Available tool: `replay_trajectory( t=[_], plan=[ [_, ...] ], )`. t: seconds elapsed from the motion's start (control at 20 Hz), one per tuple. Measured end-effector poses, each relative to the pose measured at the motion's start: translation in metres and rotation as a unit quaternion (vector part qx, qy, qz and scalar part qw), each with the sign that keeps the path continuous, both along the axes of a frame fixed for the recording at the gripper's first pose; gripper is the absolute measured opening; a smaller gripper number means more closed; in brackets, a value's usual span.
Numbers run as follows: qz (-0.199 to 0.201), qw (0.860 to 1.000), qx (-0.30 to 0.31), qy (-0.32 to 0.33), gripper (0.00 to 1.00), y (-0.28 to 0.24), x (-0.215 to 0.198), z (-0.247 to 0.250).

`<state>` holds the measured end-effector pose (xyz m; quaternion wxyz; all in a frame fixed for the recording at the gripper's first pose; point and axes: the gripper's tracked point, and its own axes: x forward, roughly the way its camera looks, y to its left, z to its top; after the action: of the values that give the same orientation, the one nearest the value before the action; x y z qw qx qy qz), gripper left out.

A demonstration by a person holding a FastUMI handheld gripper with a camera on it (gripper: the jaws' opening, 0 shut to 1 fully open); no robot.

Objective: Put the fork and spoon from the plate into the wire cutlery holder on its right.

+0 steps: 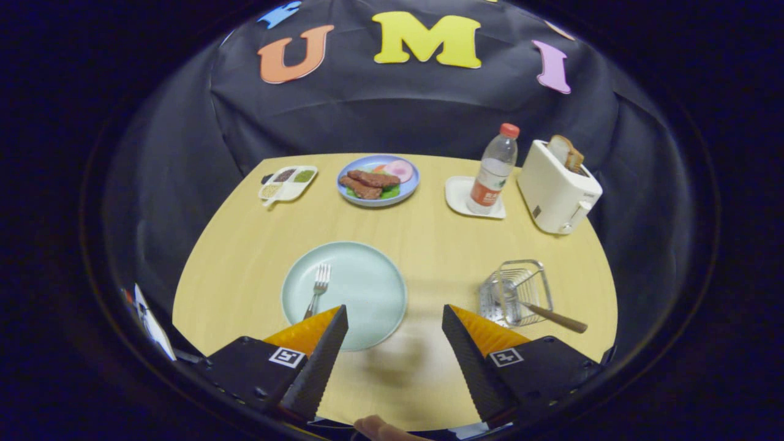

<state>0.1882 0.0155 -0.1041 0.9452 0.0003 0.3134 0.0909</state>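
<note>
Halfway done, by the look of it. Wire cutlery holder (516, 292) sits at the lower right of the frame on the worktop (429, 239), and a utensil with a wooden handle (554, 317) is already in it, handle poking out toward the lower right. I'd guess that's the spoon, but its bowl is buried in the wire so I can't say for sure. Fork (318, 290) is what's left: it lies on the left part of the pale green plate (361, 294), tines pointing to the upper frame, handle end running down behind the left finger.

Tongs (395, 315) are spread wide with nothing between them, hanging over the near rim of the plate, and the fork is just ahead of the left finger. So the remaining job is to grab the fork and carry it over to the holder.

On writing: nothing I can actually read. Water bottle (493, 169) at the upper right, standing on a small white tray, has an orange-and-white label, but the print is too small. Toaster (557, 187) beside it has a tiny dark mark, also unreadable. Food plate (378, 179) and snack tray (288, 182) at the back carry no text.
</note>
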Motion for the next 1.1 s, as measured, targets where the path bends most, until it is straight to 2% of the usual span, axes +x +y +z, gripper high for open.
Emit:
replay_trajectory(
  t=[0.3,0.4,0.45,0.5,0.65,0.9,1.05,1.1],
  plan=[
    [0.018,0.999,-0.008,0.038,0.93,0.073,-0.004,-0.046],
    [0.021,0.998,-0.014,0.051,0.88,0.088,-0.005,-0.06],
    [0.021,0.998,-0.017,0.056,0.8,0.094,-0.006,-0.066],
    [0.02,0.998,-0.021,0.059,0.76,0.097,-0.004,-0.07],
    [0.007,0.997,-0.036,0.068,0.72,0.101,0.007,-0.086],
    [-0.008,0.995,-0.027,0.092,0.54,0.109,0.019,-0.101],
    [-0.004,0.995,-0.03,0.096,0.37,0.111,0.02,-0.109],
    [-0.002,0.994,-0.029,0.101,0.24,0.112,0.024,-0.109]
  ],
)
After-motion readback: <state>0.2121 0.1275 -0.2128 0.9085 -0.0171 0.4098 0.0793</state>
